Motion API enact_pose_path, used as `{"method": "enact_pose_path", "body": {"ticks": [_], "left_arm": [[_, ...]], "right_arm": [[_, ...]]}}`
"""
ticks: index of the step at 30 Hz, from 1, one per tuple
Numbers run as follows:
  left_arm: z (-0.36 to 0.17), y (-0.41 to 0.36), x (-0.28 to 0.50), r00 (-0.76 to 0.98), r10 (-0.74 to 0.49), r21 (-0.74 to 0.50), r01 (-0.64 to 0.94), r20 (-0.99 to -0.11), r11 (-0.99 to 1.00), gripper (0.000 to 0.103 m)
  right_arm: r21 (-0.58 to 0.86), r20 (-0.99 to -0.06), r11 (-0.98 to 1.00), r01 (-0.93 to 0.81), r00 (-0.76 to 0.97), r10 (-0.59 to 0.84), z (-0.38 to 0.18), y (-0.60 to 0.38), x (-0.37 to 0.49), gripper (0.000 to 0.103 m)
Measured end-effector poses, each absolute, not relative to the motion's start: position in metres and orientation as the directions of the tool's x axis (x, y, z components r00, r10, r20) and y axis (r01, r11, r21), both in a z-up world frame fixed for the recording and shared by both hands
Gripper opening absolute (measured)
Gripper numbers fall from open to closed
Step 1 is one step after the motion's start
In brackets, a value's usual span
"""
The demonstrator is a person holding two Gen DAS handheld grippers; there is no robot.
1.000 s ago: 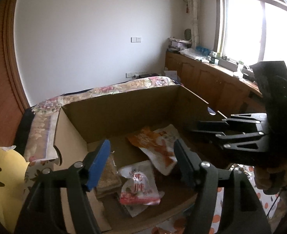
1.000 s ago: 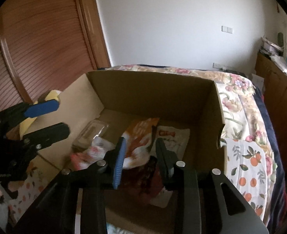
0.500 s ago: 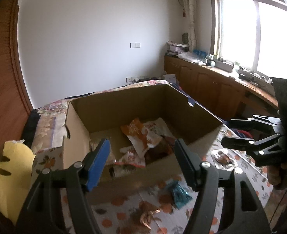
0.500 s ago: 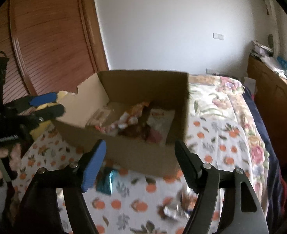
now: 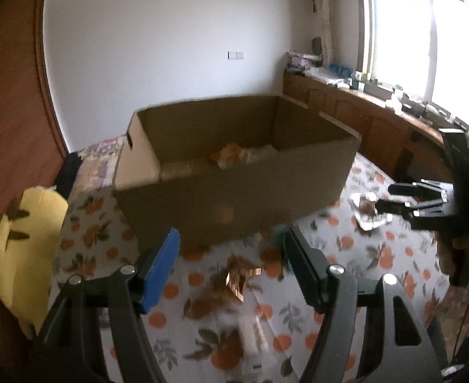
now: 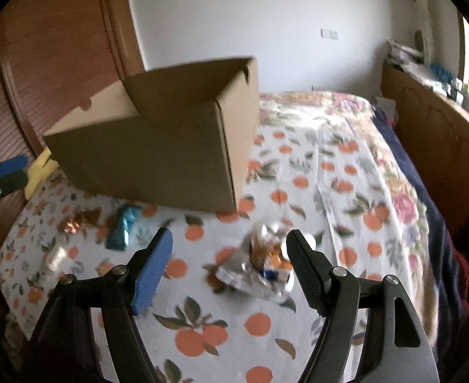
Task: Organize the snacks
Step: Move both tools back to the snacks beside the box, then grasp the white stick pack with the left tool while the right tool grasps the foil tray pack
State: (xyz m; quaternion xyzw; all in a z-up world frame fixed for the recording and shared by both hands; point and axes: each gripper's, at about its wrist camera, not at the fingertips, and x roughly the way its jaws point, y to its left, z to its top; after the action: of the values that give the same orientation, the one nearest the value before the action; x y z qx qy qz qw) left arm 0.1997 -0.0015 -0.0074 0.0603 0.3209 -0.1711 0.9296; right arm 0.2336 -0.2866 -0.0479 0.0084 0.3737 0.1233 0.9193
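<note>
An open cardboard box (image 5: pixel 234 188) (image 6: pixel 158 153) stands on the orange-print bedsheet, with an orange snack bag (image 5: pixel 231 156) showing inside. My left gripper (image 5: pixel 231 249) is open and holds nothing; a copper-coloured wrapper (image 5: pixel 237 281) (image 6: pixel 75 220) lies on the sheet below it. My right gripper (image 6: pixel 229 249) is open above a crumpled silver snack packet (image 6: pixel 260 268) (image 5: pixel 367 212), not touching it. A teal packet (image 6: pixel 122 226) lies in front of the box. Each gripper shows in the other's view, the right gripper (image 5: pixel 386 197) and the left gripper (image 6: pixel 8 172).
A yellow cushion (image 5: pixel 20 242) (image 6: pixel 40 169) lies left of the box. A small white packet (image 5: pixel 250 335) (image 6: pixel 55 255) rests on the near sheet. A wooden wardrobe (image 6: pixel 52 63) stands on the left, a low wooden cabinet (image 5: pixel 362 121) under the window on the right.
Both grippers have drawn back from over the box and sunk toward the sheet in front of it. The right jaws went from narrow to wide; the left stayed open.
</note>
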Motion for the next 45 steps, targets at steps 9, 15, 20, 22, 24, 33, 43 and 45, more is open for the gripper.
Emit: {"method": "enact_pose_path", "body": {"ticks": [9, 15, 20, 22, 24, 33, 43, 45], "left_arm": [[-0.052, -0.002, 0.180, 0.680, -0.253, -0.004, 0.345, -0.688, 0.938, 0.069], [-0.080, -0.004, 0.176, 0.626, -0.248, -0.025, 0.342, -0.739, 0.939, 0.068], [-0.088, -0.001, 0.177, 0.604, -0.246, -0.043, 0.330, -0.758, 0.943, 0.061], [-0.091, 0.000, 0.178, 0.595, -0.247, -0.048, 0.329, -0.765, 0.943, 0.058], [-0.094, -0.001, 0.178, 0.585, -0.253, -0.054, 0.335, -0.770, 0.941, 0.057], [-0.096, -0.007, 0.175, 0.582, -0.251, -0.027, 0.366, -0.773, 0.930, 0.020], [-0.095, -0.007, 0.169, 0.573, -0.312, -0.082, 0.391, -0.758, 0.917, 0.019], [-0.095, -0.005, 0.169, 0.574, -0.319, -0.089, 0.393, -0.754, 0.915, 0.019]], "right_arm": [[0.113, -0.721, 0.976, -0.186, 0.660, 0.210, -0.081, -0.292, 0.238, 0.076], [0.099, -0.740, 0.978, -0.181, 0.644, 0.194, -0.084, -0.291, 0.243, 0.075], [0.081, -0.753, 0.982, -0.173, 0.635, 0.174, -0.087, -0.289, 0.245, 0.075], [0.074, -0.754, 0.983, -0.166, 0.636, 0.165, -0.088, -0.289, 0.245, 0.075], [0.068, -0.752, 0.985, -0.160, 0.640, 0.155, -0.088, -0.289, 0.244, 0.075], [0.127, -0.729, 0.987, -0.094, 0.667, 0.157, -0.084, -0.308, 0.242, 0.075], [0.171, -0.784, 0.983, -0.063, 0.596, 0.175, -0.086, -0.317, 0.250, 0.073], [0.162, -0.788, 0.984, -0.077, 0.590, 0.176, -0.086, -0.314, 0.253, 0.071]]}}
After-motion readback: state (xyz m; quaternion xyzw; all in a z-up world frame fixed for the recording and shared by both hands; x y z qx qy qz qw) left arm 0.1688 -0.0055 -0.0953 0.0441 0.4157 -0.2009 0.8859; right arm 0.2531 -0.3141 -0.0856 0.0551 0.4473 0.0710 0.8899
